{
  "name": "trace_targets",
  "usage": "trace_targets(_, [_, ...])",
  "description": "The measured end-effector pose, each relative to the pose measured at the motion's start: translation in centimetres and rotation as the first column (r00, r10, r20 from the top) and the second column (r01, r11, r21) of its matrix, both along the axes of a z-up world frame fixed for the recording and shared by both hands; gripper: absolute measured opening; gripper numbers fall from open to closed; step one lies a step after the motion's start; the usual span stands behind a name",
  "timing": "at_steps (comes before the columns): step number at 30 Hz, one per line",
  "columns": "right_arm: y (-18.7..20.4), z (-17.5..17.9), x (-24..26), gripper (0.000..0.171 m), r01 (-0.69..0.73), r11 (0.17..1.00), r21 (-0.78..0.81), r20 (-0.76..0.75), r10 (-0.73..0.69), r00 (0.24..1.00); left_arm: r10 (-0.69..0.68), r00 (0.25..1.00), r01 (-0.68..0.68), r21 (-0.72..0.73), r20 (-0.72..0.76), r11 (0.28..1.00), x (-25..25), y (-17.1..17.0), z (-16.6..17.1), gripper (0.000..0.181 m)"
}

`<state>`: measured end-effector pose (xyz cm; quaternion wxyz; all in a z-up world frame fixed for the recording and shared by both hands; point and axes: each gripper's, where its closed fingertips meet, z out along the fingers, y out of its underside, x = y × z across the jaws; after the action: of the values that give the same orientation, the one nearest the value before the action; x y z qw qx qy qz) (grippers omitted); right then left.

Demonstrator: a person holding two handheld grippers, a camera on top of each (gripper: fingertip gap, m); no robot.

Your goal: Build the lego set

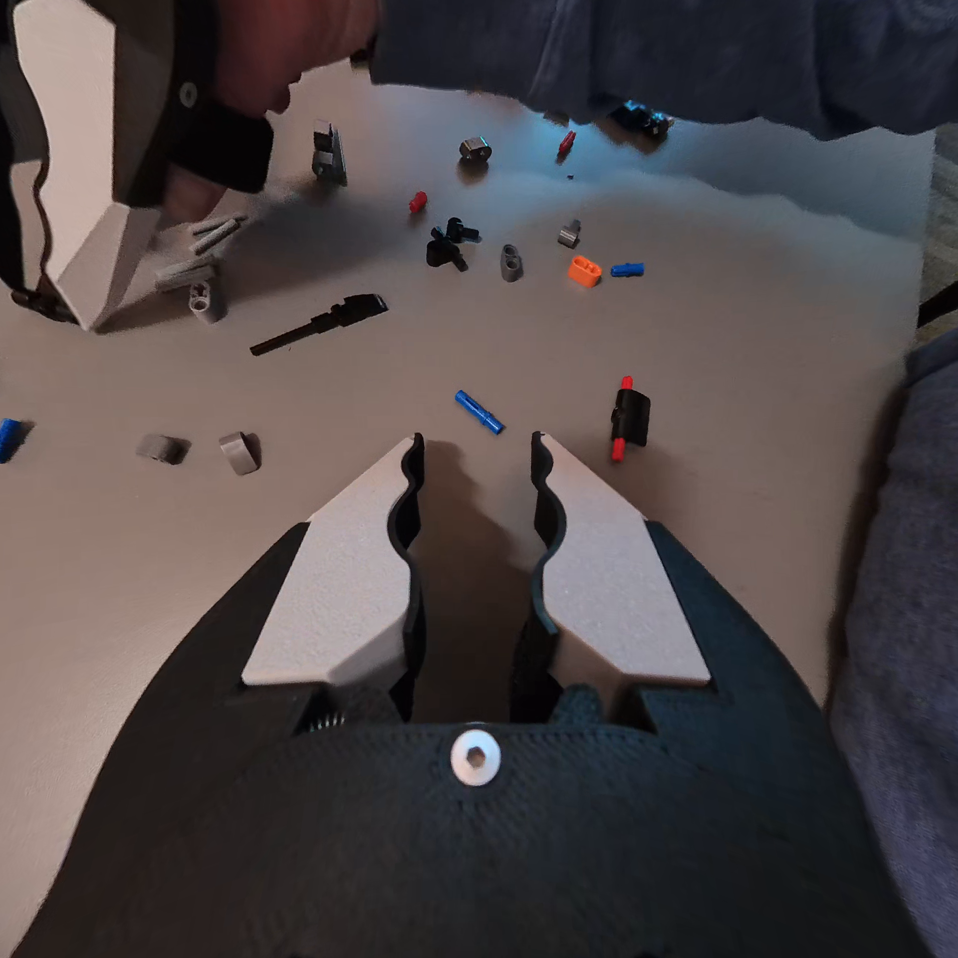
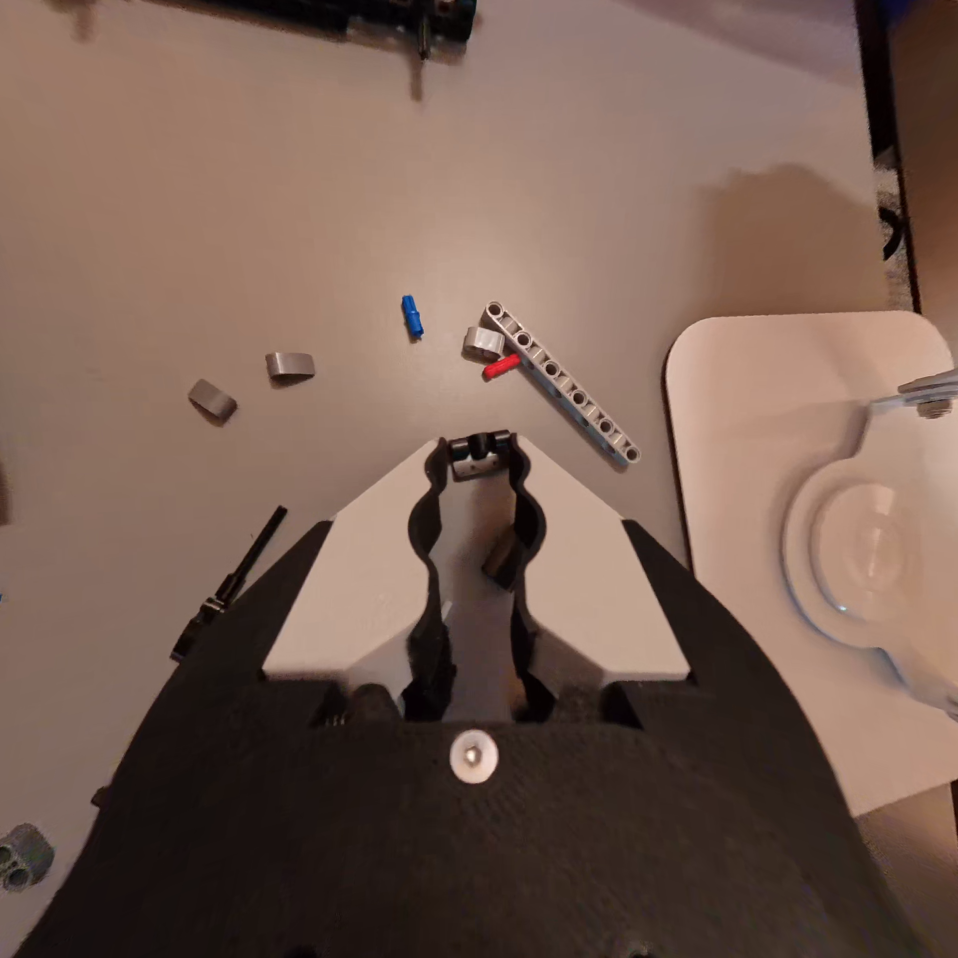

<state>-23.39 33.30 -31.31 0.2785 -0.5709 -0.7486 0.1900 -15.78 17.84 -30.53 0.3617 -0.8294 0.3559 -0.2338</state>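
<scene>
My left gripper (image 1: 478,440) is open and empty, low over the table. A blue pin (image 1: 478,412) lies just ahead of its tips, and a black piece on a red axle (image 1: 629,419) lies to the right. My right gripper (image 2: 478,450) is shut on a small black-and-grey lego piece (image 2: 474,459) held at its tips. Ahead of it lie a long grey holed beam (image 2: 562,383), a red pin (image 2: 500,366), a small grey liftarm (image 2: 484,342) and a blue pin (image 2: 412,316). The right gripper (image 1: 90,311) also shows at upper left in the left wrist view.
Loose parts are scattered: an orange piece (image 1: 584,270), a black axle piece (image 1: 321,322), black connectors (image 1: 448,243), two grey curved pieces (image 2: 290,367). A white stand base (image 2: 777,570) sits at the right. A dark assembly (image 2: 404,20) lies far off. A person's sleeve (image 1: 674,57) crosses the top. It is some 5 cm from my right tips to the blue pin (image 2: 412,316).
</scene>
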Motion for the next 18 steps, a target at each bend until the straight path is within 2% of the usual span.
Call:
trace_targets(4, [-0.1, -0.1, 0.3, 0.012, 0.001, 1.000, -0.031, 0.003, -0.001, 1.000, 0.002, 0.999, -0.002, -0.015, 0.040, 1.000, 0.1, 0.2, 0.3, 0.040])
trace_targets(10, [-0.3, 0.1, 1.1, 0.011, 0.005, 0.996, -0.091, 0.000, -0.006, 1.000, 0.023, 0.994, -0.021, -0.013, 0.107, 1.000, 0.0, 0.7, 1.1, 0.038])
trace_targets(18, [-1.6, 1.2, 2.3, 0.001, -0.001, 0.986, -0.167, -0.029, -0.004, 1.000, 0.031, 0.995, -0.033, 0.019, 0.097, 0.999, 0.0, 0.9, 1.4, 0.037])
